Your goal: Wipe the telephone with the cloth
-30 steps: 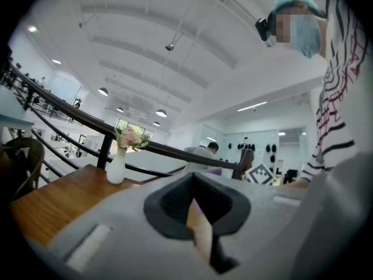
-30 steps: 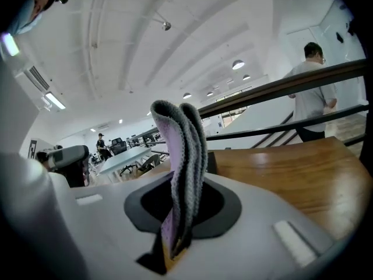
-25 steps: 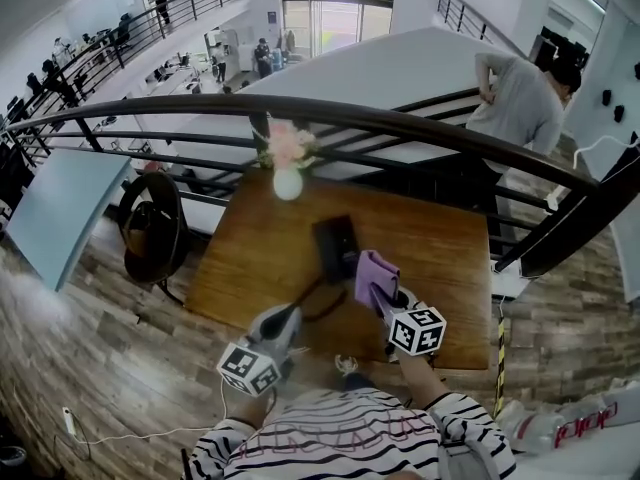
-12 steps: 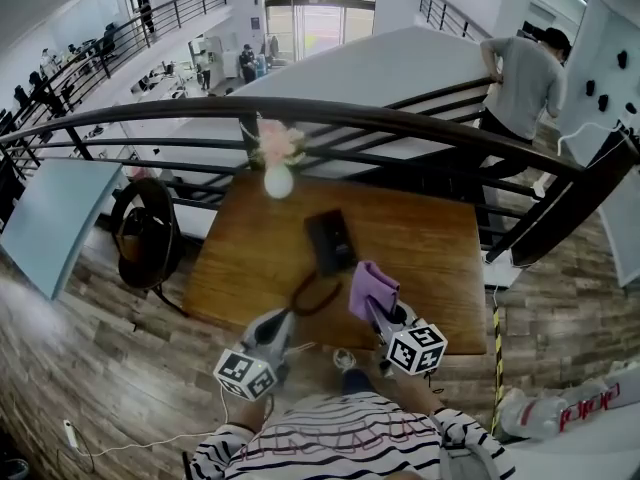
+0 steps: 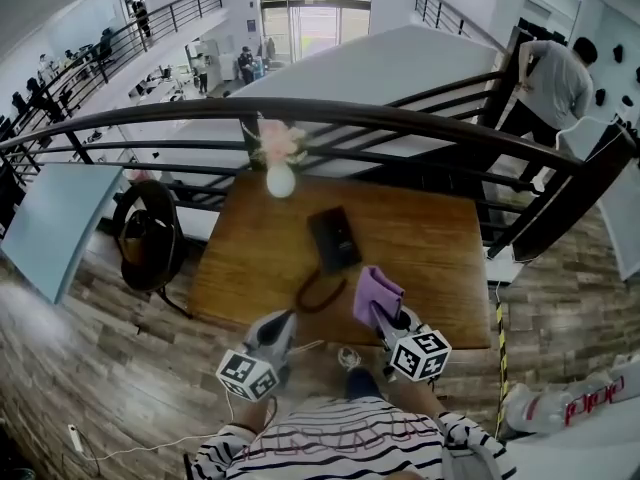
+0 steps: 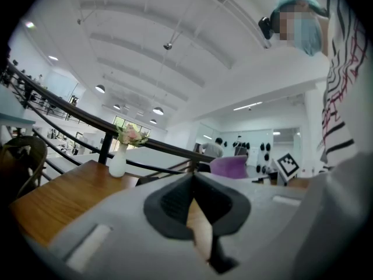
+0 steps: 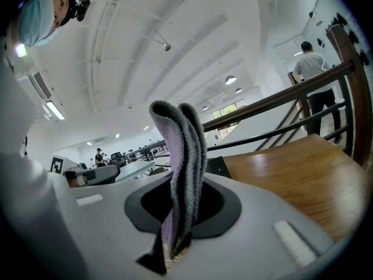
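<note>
Plenty of ways to mess this up, going left to right. Over on the left, got the left gripper [image 5: 283,320] idling at the near edge of the table [image 5: 440,238], jaws pressed together on nothing, so not pinning the phone [image 5: 333,238] down at all. Means a firm swipe probably just shoves it across the wood toward the vase [image 5: 281,180] at the far edge. Could also snag the cord [image 5: 316,293] looping off the phone's near end, right in the approach path, and drag the whole thing along. Further right, seeing the cloth [image 5: 376,292] poking straight up out of the right gripper [image 5: 384,314], clamped hard on it as a thick fold going by the right gripper view. Only pinched at the bottom though, so might flop over or bunch up on contact and end up rubbing hard jaw plastic on the phone instead of fabric.

As for layout: find the phone lying flat about mid-table, slightly angled, not in contact with anything but its cord. Sits beyond both grippers and between them, a little left of the cloth and farther out from the body. Cloth near it, not touching. Cord loop between the left gripper's tip and the phone. Needs a reach forward and a touch left, plus tipping the cloth down, to start wiping. Probably worth bringing the left one in to steady the phone first.
</note>
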Motion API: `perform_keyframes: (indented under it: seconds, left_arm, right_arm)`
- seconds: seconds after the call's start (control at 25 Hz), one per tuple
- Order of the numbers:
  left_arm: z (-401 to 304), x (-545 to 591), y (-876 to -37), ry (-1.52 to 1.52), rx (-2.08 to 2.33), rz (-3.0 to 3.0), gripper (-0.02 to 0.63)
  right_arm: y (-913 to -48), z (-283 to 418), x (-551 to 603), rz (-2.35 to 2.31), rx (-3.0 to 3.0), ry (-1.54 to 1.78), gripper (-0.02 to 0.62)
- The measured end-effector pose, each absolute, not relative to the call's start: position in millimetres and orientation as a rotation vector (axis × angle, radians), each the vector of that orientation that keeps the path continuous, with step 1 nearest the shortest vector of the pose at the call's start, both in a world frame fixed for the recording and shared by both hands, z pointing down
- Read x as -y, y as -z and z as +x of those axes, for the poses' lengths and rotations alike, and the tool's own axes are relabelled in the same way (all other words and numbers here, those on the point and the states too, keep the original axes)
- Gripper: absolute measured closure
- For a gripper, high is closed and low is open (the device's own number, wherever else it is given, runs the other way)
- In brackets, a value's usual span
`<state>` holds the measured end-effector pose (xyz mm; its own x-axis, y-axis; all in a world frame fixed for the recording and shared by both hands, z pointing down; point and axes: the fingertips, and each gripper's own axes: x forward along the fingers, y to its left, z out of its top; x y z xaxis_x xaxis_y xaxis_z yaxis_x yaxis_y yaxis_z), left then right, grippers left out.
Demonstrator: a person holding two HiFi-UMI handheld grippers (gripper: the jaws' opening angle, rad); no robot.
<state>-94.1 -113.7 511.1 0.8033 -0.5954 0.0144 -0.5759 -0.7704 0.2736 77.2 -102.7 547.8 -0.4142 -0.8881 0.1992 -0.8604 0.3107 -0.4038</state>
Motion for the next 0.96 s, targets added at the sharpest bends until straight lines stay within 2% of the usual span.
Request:
perform_keyframes:
  seconds: [0.96]
  left_arm:
    - [-110.8, 121.3, -510.3, 0.104, 0.935, 2.712, 0.604]
  right_arm:
    - [-545.0, 59.5, 116.6, -1.643, -2.515, 0.704, 0.54]
